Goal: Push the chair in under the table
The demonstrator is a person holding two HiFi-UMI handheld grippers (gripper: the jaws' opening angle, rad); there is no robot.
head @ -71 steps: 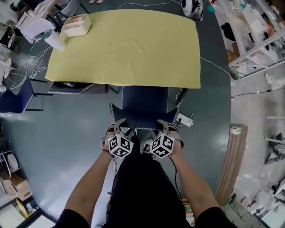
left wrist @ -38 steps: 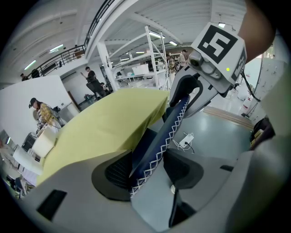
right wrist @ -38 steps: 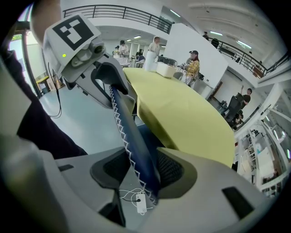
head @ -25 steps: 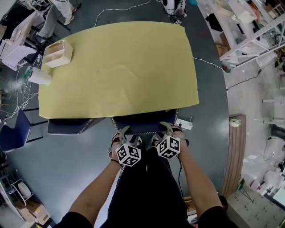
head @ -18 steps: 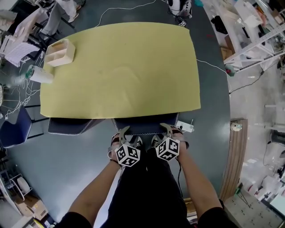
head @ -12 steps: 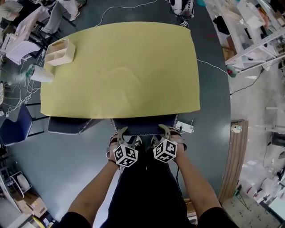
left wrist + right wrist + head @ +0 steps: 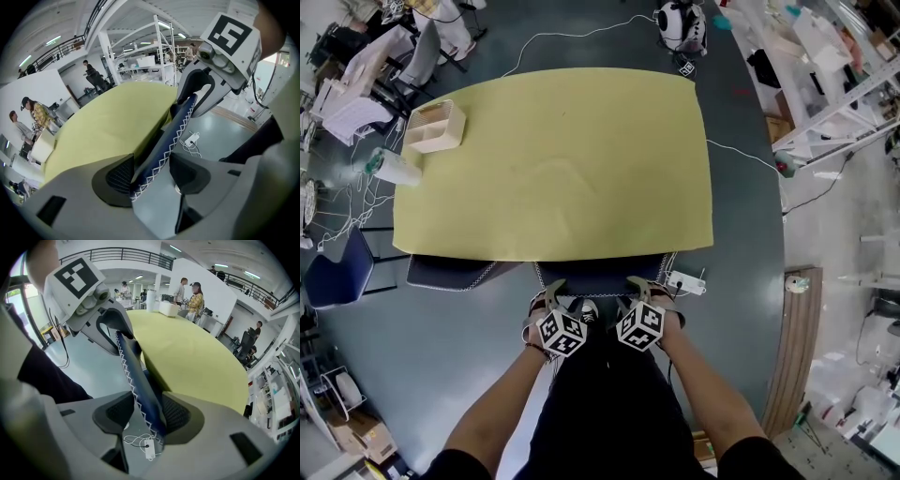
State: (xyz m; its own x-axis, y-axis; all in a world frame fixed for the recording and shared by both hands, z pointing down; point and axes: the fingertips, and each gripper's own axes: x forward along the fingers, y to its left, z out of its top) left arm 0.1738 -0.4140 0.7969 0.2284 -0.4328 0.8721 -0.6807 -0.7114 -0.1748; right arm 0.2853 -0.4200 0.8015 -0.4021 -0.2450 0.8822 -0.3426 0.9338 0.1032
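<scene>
The dark blue chair's backrest [image 7: 600, 275], with white stitching, stands against the near edge of the yellow table [image 7: 553, 159]; its seat is hidden beneath the top. My left gripper [image 7: 565, 298] and right gripper [image 7: 623, 295] straddle the backrest's top edge side by side. In the left gripper view the backrest [image 7: 168, 136] runs between the jaws of my left gripper [image 7: 152, 176], leaning on one pad with a gap at the other. The right gripper view shows the same: the backrest [image 7: 133, 376] lies loosely inside my right gripper [image 7: 140, 416]. Both pairs of jaws have just been opening slightly.
A second dark chair [image 7: 450, 272] is tucked under the table's left part, and a blue chair [image 7: 342, 277] stands further left. A white power strip [image 7: 684, 281] with cables lies on the floor at the right. A wooden box [image 7: 436, 127] sits on the table's far left corner.
Since the earliest frame the chair has slid under the table, so its seat no longer shows. Over the last second both grippers have stayed at the backrest.
</scene>
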